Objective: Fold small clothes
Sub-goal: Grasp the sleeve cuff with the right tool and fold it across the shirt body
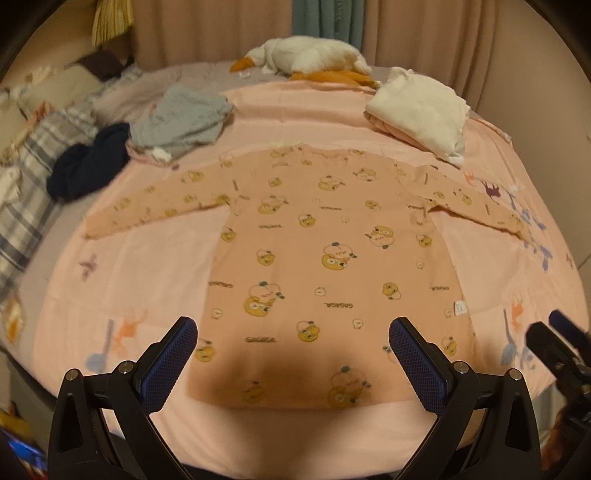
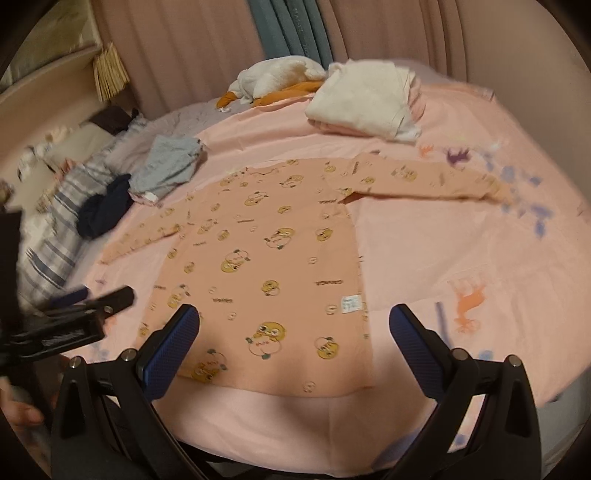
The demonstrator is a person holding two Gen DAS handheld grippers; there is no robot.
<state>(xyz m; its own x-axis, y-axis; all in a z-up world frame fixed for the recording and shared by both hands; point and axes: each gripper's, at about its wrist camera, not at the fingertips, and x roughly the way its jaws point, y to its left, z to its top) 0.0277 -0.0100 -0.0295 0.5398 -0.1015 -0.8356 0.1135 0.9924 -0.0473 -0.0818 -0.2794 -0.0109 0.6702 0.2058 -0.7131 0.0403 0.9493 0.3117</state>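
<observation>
Peach cotton printed with yellow ducklings is what is lying spread out here: a small long-sleeved top (image 1: 325, 266) is resting flat on the pink sheet (image 1: 155, 258) covering the bed, hem toward the person and neckline toward the far curtains (image 1: 424, 29), both sleeves stretched out to the sides. A white care label (image 2: 351, 304) is showing at its right side seam.

The left gripper (image 1: 293, 363) is hovering over the hem with its blue-padded fingers (image 1: 168, 365) spread wide, gripping nothing. The right gripper (image 2: 294, 350) is hanging above the lower right part of the top, its fingers (image 2: 417, 354) likewise gaping apart and empty. Each one is peeking into the edge of the other's view, blurred.

Beyond the top, a folded stack with a cream garment (image 1: 421, 107) on it is sitting at the far right of the sheet. A crumpled grey-blue piece (image 1: 181, 118) and a dark navy one (image 1: 88, 162) are lying at the far left, near a plaid blanket (image 1: 33, 184). A white plush goose (image 1: 306, 57) with orange beak and feet is lying along the far edge of the bed.
</observation>
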